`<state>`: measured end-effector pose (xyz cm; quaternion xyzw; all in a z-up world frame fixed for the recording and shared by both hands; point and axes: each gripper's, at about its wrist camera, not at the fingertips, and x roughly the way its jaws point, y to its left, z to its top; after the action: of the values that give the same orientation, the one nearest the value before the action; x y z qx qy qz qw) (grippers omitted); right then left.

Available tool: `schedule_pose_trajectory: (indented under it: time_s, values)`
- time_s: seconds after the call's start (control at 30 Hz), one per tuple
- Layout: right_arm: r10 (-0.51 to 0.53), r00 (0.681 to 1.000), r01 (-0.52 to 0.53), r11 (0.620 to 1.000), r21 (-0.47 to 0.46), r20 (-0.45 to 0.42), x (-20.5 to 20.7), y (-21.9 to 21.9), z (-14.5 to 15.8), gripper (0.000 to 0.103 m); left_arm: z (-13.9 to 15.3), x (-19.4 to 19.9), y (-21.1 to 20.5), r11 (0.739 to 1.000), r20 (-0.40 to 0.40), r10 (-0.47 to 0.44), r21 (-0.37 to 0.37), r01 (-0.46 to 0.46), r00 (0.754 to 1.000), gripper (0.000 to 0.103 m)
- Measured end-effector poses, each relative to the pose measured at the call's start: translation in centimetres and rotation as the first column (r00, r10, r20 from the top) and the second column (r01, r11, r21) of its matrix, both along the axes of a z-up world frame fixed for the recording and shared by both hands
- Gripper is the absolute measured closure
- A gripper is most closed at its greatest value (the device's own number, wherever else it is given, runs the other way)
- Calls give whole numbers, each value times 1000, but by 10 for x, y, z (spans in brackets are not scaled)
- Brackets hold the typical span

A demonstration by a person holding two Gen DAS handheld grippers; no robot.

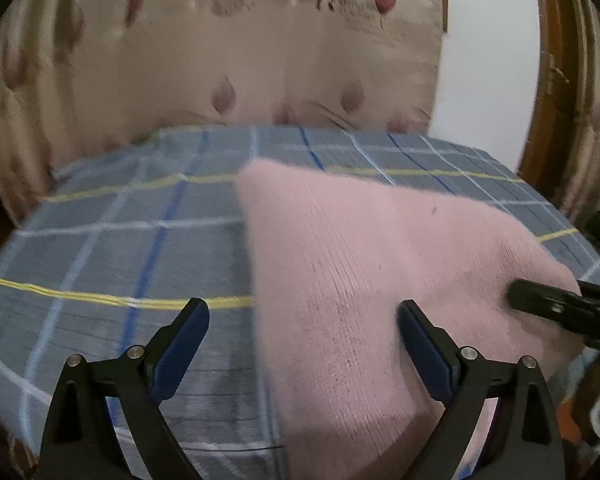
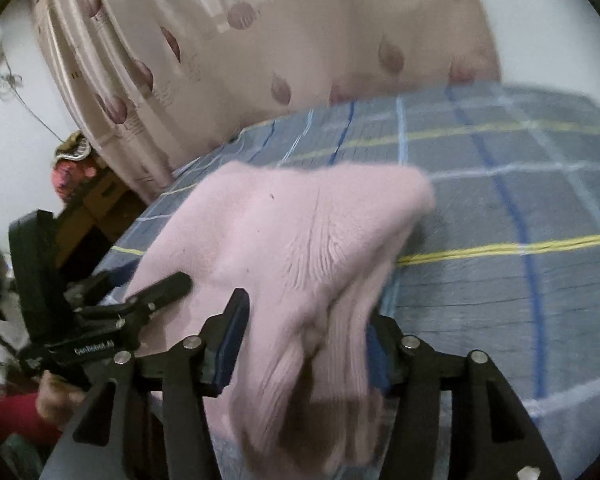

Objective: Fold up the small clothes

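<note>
1. Tools first: your left tool (image 1: 303,344) gapes wide, released, the pink knit garment (image 1: 364,272) lying under its right finger.
2. Your right tool (image 2: 302,344) stands partly open, knit bunched between its pads, apparently being let go.
3. Ribbed, fuzzy and soft, the garment drapes in a loose fold on the checked bedsheet (image 1: 112,248), probably just laid over.

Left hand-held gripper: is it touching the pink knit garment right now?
Cannot tell. In the left wrist view the left hand-held gripper stands wide open over the pink knit garment; its right finger overlaps the cloth, but neither contact nor gap shows plainly.
</note>
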<state>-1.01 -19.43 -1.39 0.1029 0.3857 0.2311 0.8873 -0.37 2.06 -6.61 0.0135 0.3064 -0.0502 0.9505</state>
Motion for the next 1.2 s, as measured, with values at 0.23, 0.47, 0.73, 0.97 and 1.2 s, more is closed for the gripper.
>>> schedule_pose_trajectory:
  time_s: [0.23, 0.47, 0.73, 0.97, 1.2]
  values:
    - [-63, 990, 61, 998, 23, 123, -32, -9, 27, 33, 38, -33, 4, 995, 175, 91, 23, -97, 980, 0]
    - [-39, 987, 33, 999, 44, 157, -44, -4, 48, 32, 89, -56, 9, 992, 286, 120, -6, -123, 951, 0]
    - [-25, 984, 17, 999, 51, 174, -50, 0, 57, 32, 115, -70, -9, 994, 334, 85, 38, -104, 939, 0]
    - [-33, 983, 27, 999, 39, 180, -53, -1, 57, 31, 106, -60, -18, 999, 262, 15, 45, -27, 965, 0]
    - [-127, 965, 153, 983, -102, 228, -58, 5, 60, 26, 85, -54, -16, 999, 204, 41, -17, -38, 978, 0]
